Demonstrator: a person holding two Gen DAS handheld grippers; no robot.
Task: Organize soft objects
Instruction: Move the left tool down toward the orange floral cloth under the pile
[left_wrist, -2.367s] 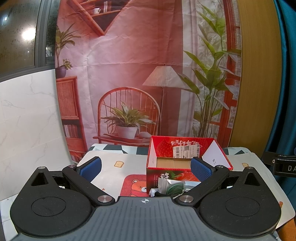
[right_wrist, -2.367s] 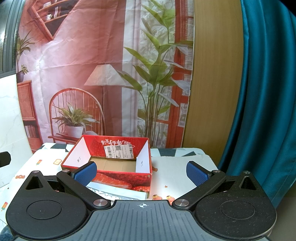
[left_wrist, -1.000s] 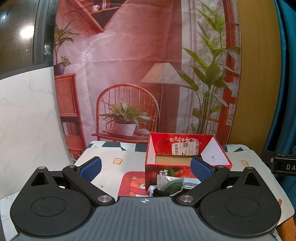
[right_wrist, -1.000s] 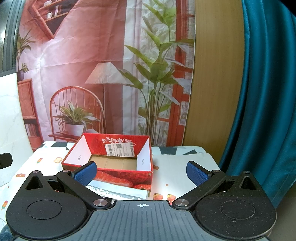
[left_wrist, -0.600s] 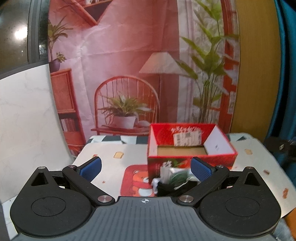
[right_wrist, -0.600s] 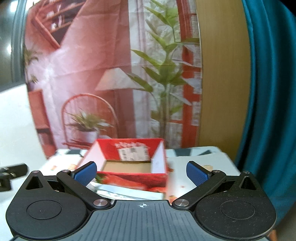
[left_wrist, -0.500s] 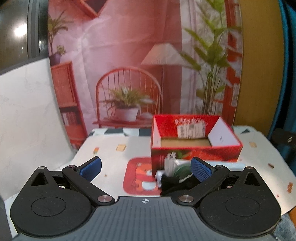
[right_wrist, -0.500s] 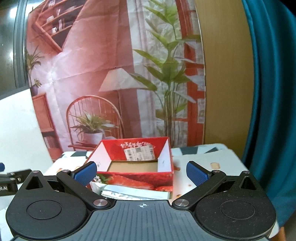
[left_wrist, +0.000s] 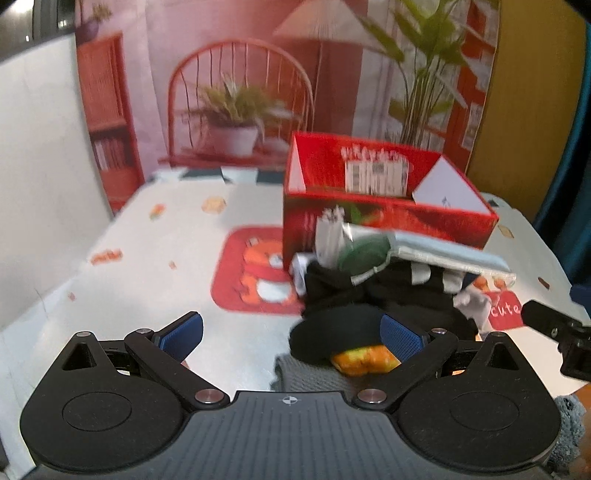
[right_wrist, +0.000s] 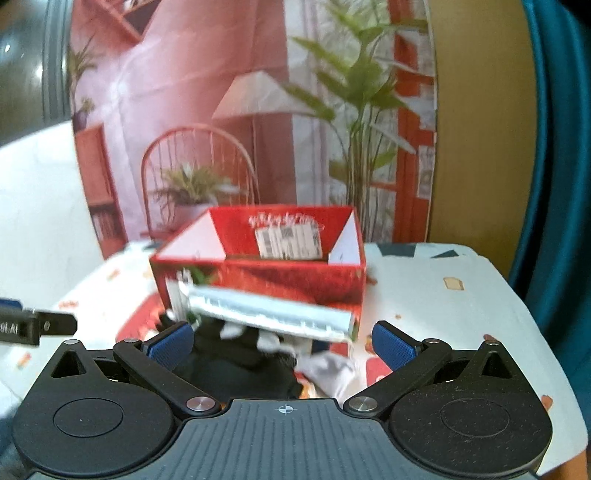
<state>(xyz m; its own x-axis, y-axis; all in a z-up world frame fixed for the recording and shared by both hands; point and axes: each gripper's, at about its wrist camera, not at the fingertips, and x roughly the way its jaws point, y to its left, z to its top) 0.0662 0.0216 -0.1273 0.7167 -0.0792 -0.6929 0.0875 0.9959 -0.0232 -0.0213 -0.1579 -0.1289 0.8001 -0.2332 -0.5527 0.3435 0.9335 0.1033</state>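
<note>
Both jaws spread and empty, the left gripper (left_wrist: 291, 332) and right gripper (right_wrist: 282, 341) hover over a heap of dark soft clothes (left_wrist: 373, 295) lying just before the open red box (left_wrist: 388, 218), nearer the right gripper's centre line.

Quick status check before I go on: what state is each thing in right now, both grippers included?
Left gripper: open, holding nothing.
Right gripper: open, holding nothing.
Red box: open at the top, upright; inside mostly hidden.
Black cloth: crumpled in a heap in front of the box.
Silver packet: lying tilted atop the heap.
Orange item: partly under the black cloth.
</note>
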